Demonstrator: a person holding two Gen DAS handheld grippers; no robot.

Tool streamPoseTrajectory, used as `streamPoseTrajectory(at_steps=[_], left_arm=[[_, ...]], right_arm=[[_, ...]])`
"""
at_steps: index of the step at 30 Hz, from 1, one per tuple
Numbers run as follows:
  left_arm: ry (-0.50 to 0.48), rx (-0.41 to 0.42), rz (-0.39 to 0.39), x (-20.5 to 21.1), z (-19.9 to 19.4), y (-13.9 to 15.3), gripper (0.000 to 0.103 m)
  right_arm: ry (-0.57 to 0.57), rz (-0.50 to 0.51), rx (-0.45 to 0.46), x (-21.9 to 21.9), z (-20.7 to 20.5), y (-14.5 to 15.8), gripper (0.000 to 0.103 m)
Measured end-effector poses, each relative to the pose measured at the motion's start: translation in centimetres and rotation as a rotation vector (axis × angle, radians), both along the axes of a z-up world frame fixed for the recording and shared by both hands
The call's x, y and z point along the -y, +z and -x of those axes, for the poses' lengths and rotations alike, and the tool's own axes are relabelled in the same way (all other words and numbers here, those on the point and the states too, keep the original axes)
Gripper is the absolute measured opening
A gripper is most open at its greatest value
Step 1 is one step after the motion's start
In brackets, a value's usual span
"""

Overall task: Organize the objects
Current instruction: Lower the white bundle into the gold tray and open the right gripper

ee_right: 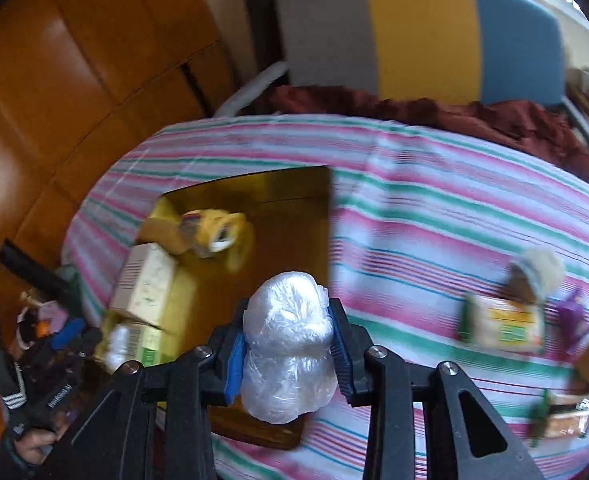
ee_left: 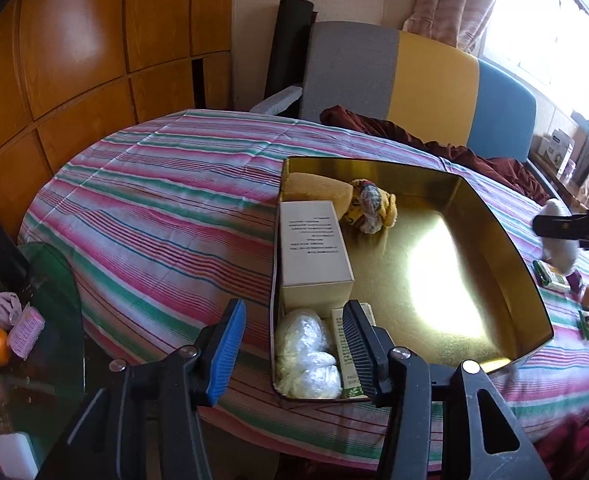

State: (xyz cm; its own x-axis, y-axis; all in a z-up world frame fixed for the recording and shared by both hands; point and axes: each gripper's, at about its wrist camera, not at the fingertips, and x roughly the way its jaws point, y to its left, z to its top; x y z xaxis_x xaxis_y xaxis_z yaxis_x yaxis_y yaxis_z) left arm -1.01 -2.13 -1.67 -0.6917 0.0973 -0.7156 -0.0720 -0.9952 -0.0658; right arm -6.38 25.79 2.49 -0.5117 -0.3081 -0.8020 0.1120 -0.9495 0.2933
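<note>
While clamped on a crinkly plastic bundle [ee_right: 286, 344], right tool [ee_right: 288, 354]; left tool [ee_left: 292, 344] apart, empty.

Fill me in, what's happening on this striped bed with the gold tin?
A person with a handheld gripper in each hand is packing loose items into the gold tin. The right gripper is shut on a clear plastic-wrapped bundle, held above the tin's edge. The left gripper is open and empty, near the tin's corner where a white box, a similar wrapped bundle and a yellow cloth item already lie. Several small packets wait on the striped cover.
</note>
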Motion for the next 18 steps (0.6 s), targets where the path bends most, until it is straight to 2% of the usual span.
streamPoseTrajectory(at_steps=[2, 7, 12, 16, 18], left_arm=[[0.022, 0.000, -0.013, 0.7, 0.0, 0.1, 0.057], [0.053, 0.013, -0.030, 1.8, 0.3, -0.2, 0.057], [0.059, 0.024, -0.035, 2.0, 0.5, -0.7, 0.058], [0.072, 0.035, -0.045, 2.4, 0.7, -1.0, 0.064], [0.077, 0.038, -0.045, 2.5, 0.7, -1.1, 0.064]], right_arm=[[0.031, 0.019, 0.028, 2.6, 1.4, -1.0, 0.036], [0.054, 0.074, 0.115, 7.5, 5.0, -4.3, 0.037], [0.052, 0.110, 0.188, 10.4, 7.0, -7.5, 0.039], [0.068, 0.218, 0.237, 11.3, 7.5, -8.8, 0.059], [0.069, 0.228, 0.235, 11.4, 7.5, -9.0, 0.060]])
